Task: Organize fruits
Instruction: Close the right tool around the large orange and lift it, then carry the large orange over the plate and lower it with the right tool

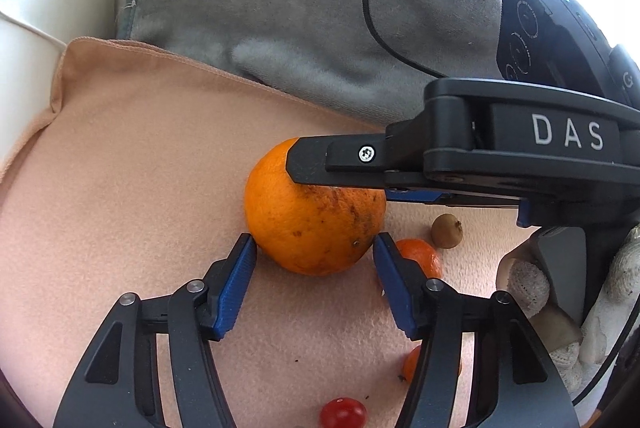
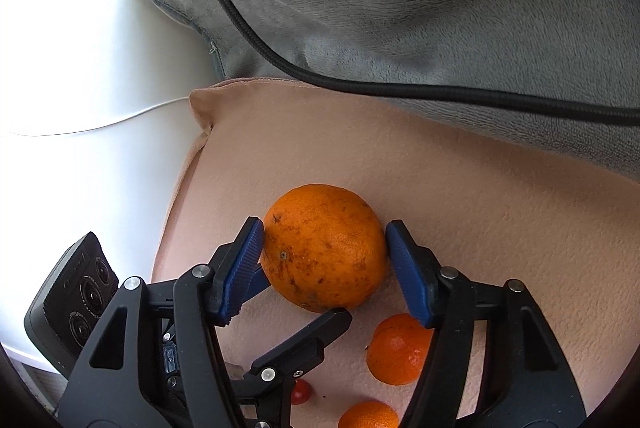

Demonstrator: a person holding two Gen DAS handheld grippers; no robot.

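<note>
Cherry tomato [image 2: 300,391] half-hidden behind left gripper's [image 2: 320,328] linkage.

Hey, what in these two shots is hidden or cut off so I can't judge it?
- Lower mandarin: right wrist view, cut by bottom edge.
- Cherry tomato: right wrist view, half behind the left gripper.
- Middle mandarin: left wrist view, partly behind a blue pad.
- Big orange top: covered by the right gripper.

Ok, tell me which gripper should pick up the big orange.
Right. The right gripper has its pads flanking the big orange at its widest part; the left gripper only reaches its near edge.
</note>
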